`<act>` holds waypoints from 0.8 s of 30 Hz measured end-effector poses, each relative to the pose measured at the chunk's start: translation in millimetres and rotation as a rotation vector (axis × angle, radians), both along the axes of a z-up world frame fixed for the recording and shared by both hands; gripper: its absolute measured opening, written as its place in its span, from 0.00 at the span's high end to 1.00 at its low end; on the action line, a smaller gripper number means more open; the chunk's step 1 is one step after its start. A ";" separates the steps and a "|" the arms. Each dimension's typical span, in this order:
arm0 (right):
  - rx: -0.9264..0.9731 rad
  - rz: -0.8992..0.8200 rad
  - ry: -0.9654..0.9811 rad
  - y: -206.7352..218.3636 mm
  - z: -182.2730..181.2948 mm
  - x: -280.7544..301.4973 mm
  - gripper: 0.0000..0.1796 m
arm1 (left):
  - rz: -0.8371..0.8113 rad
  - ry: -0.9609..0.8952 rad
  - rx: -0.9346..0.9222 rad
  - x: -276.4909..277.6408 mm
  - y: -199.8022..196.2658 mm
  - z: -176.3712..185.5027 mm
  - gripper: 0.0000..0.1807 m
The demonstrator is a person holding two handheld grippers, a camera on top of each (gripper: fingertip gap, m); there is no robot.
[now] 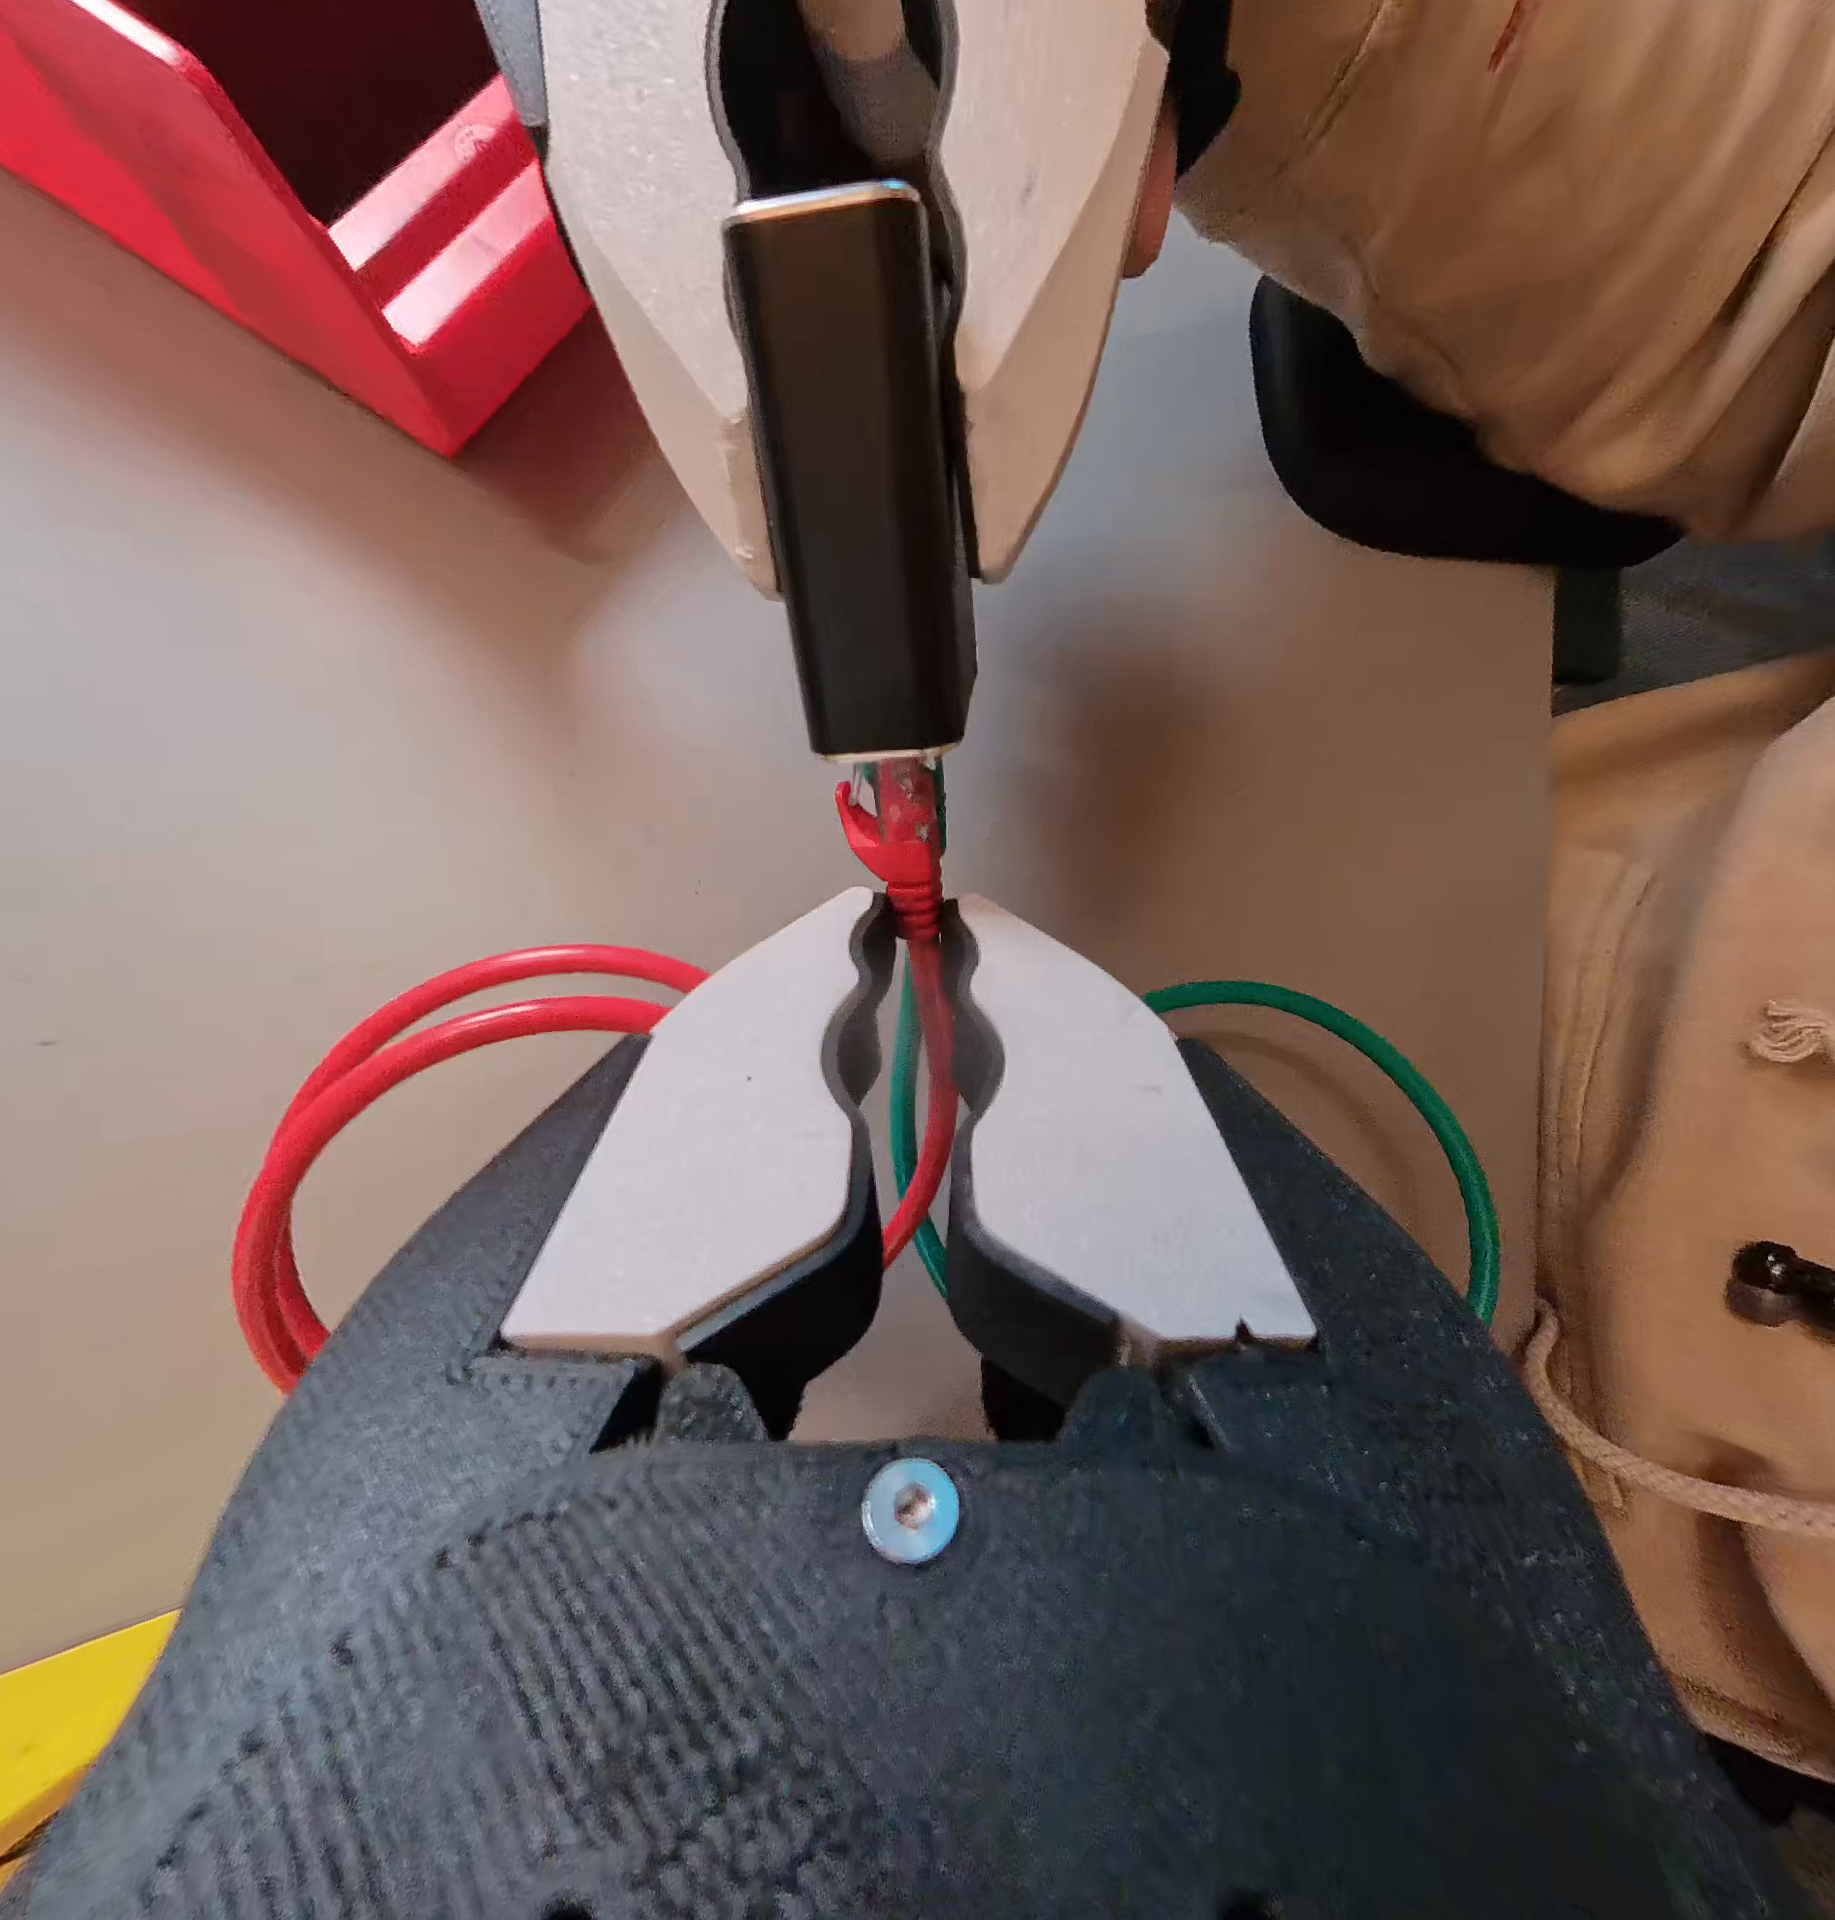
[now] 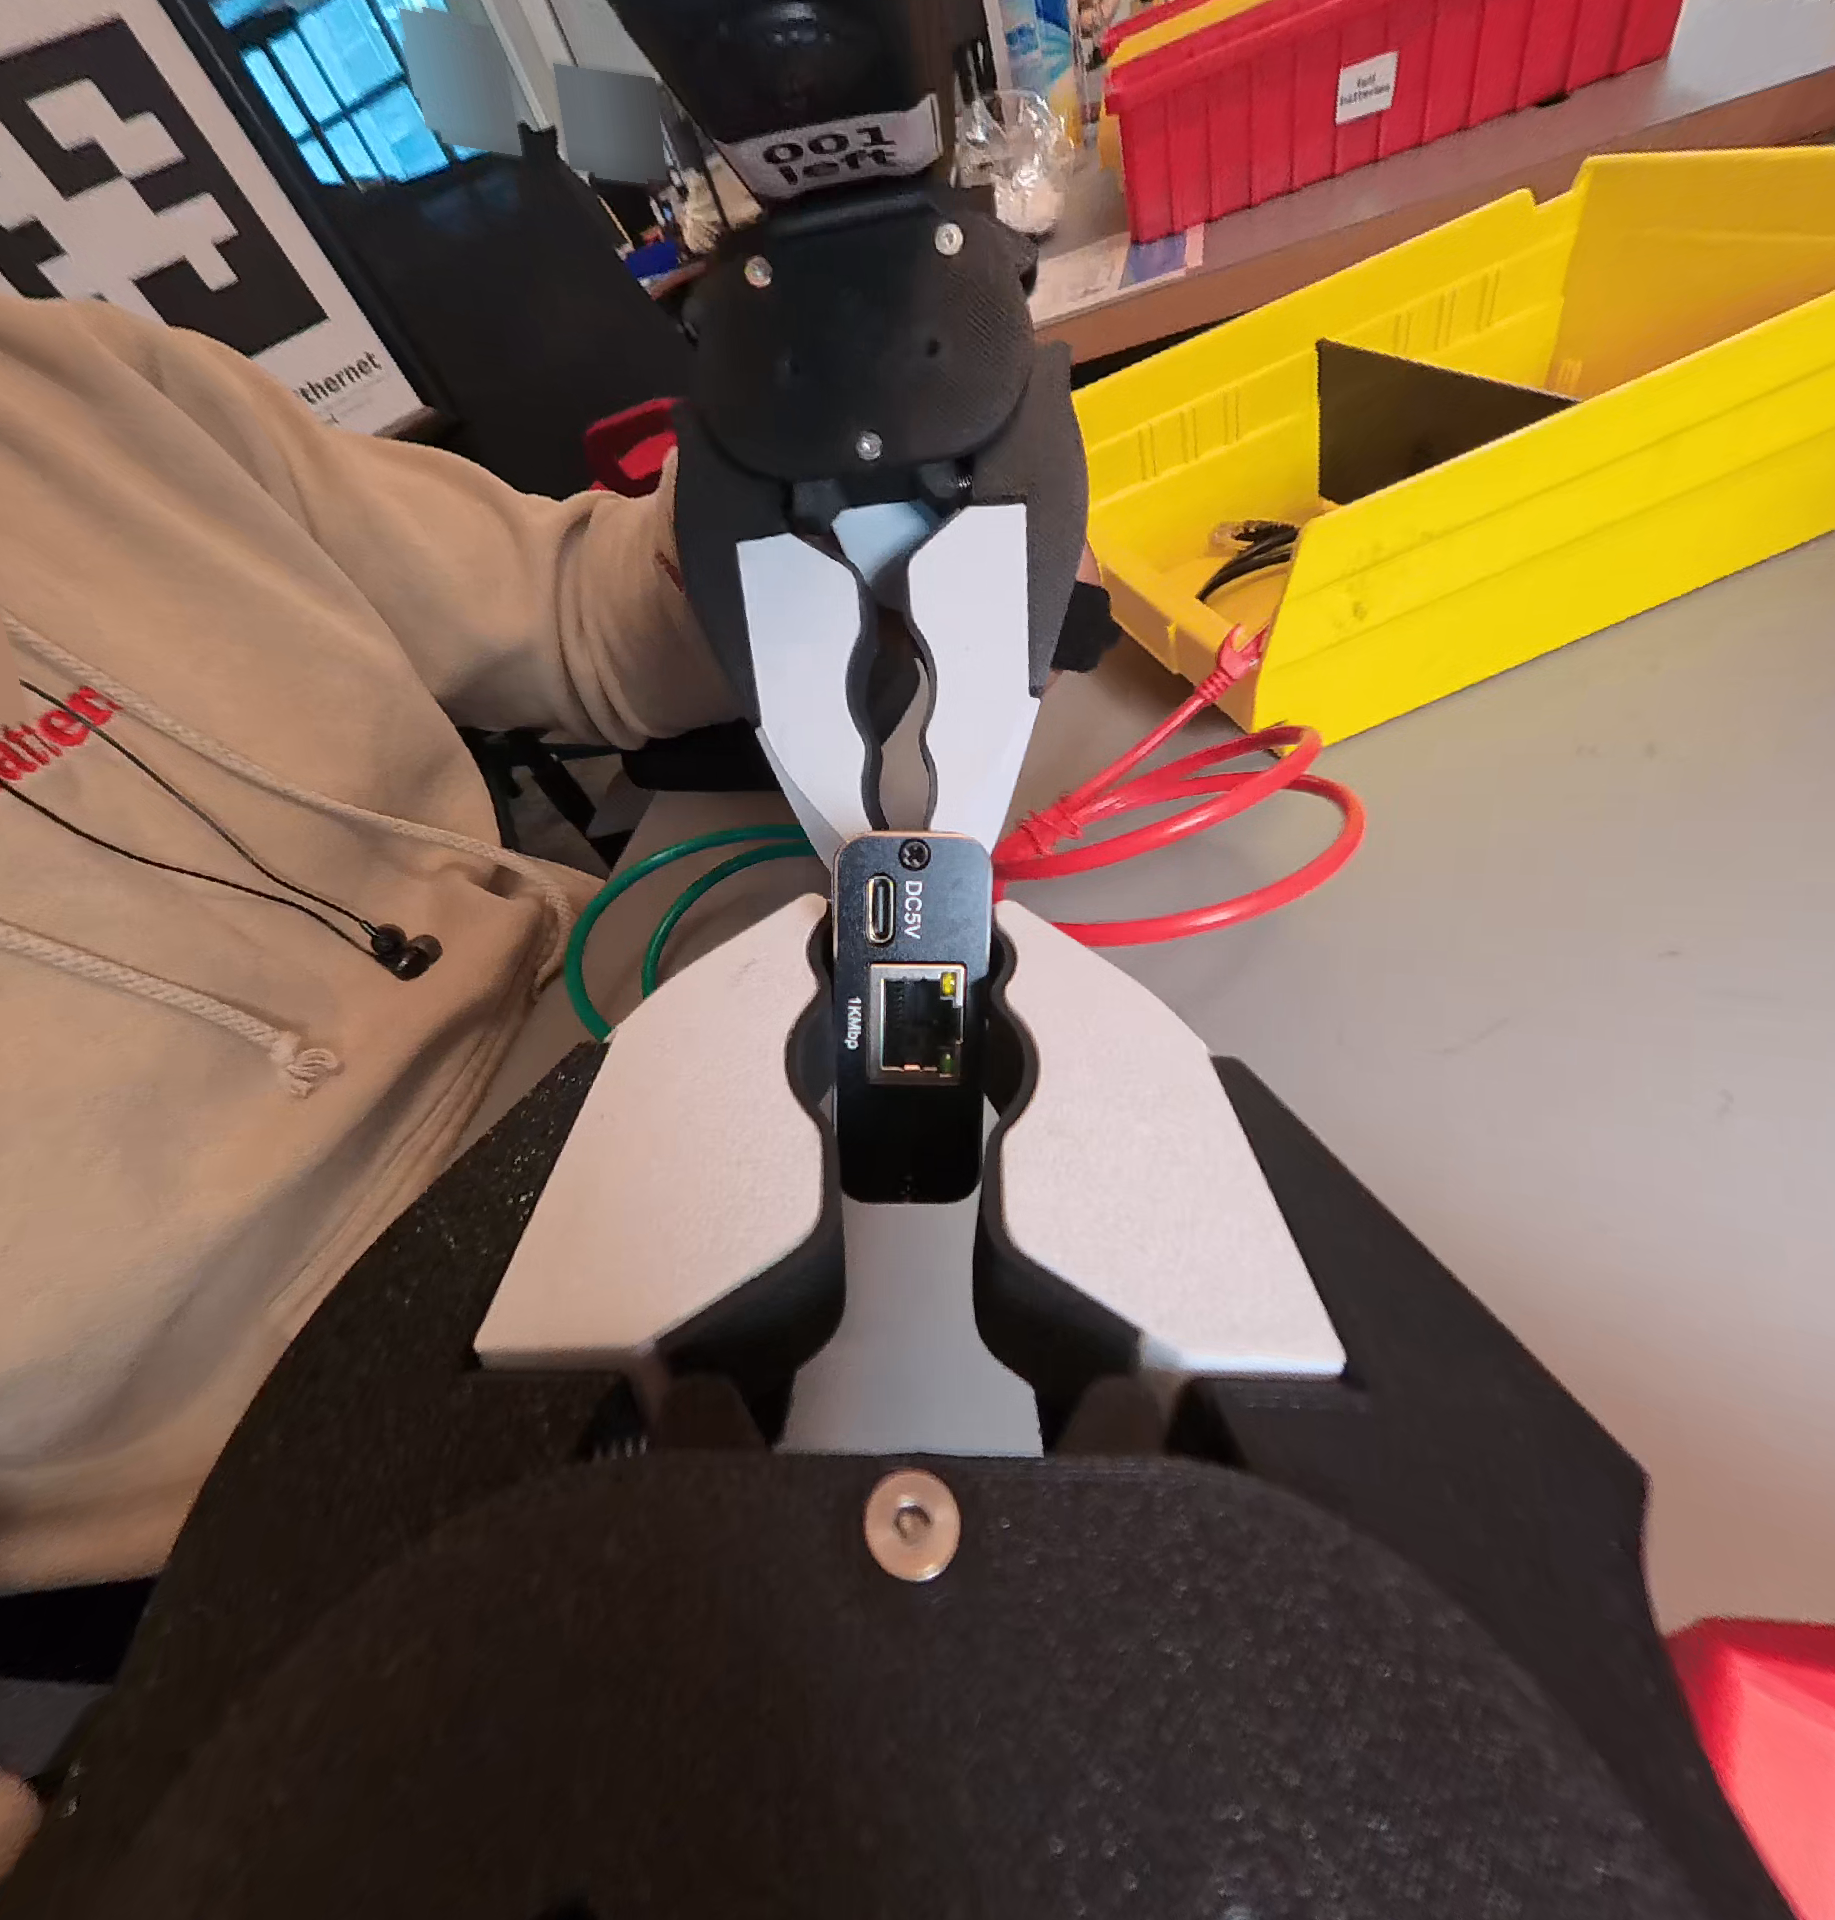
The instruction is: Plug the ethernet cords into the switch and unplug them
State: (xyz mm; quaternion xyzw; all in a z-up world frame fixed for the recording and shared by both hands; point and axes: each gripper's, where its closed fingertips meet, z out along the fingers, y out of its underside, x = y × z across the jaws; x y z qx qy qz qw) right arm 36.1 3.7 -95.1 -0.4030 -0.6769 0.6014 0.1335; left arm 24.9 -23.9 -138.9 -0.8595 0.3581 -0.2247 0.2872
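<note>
2 cords, thin red ethernet cord [image 1: 918, 914] and green one [image 1: 1412, 1081], sit in the slim black metal switch [image 1: 871, 499] at 12 o'clock; unplugging remains, I judge. Left gripper [image 1: 918, 906] pinches red's boot; right gripper [image 2: 911, 935] clamps the switch.

2 cords [image 1: 918, 997], 1 switch [image 2: 913, 1023], 2 grippers [image 1: 911, 914].

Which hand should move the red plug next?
Left. The left hand-held gripper already pinches the red cord right behind its plug at the switch, while the right hand-held gripper is busy holding the switch.
</note>
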 end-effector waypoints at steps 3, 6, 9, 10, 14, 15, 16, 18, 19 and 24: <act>-0.028 -0.003 -0.022 0.7 -1.1 -0.8 0.87 | -0.006 -0.047 -0.003 3.4 -1.1 3.9 0.95; -0.072 -0.019 -0.022 3.9 2.2 -1.5 0.87 | 0.002 -0.101 0.020 3.3 2.7 8.9 0.95; -0.107 0.005 -0.044 2.1 0.2 0.5 0.87 | -0.019 -0.114 0.030 6.0 1.6 10.1 0.96; -0.099 0.009 -0.058 1.1 -2.2 0.6 0.87 | -0.026 -0.104 0.027 6.7 0.8 8.0 0.96; -0.128 0.013 -0.053 1.6 0.9 1.8 0.86 | -0.022 -0.159 0.023 10.0 1.3 9.9 0.96; -0.136 0.018 -0.047 1.4 2.3 2.7 0.86 | -0.022 -0.179 0.024 10.2 1.5 12.8 0.96; -0.130 0.019 -0.047 0.5 1.8 2.8 0.86 | -0.028 -0.179 0.025 10.4 1.2 13.2 0.96; -0.119 0.028 -0.057 -1.9 -0.2 2.7 0.86 | -0.029 -0.158 0.035 11.1 1.5 10.5 0.96; -0.116 0.033 -0.066 -2.7 -1.7 3.2 0.86 | -0.036 -0.162 0.026 12.1 0.1 9.4 0.96; -0.087 0.017 -0.061 -2.4 -0.5 2.5 0.87 | -0.052 -0.177 0.041 11.8 0.2 9.5 0.96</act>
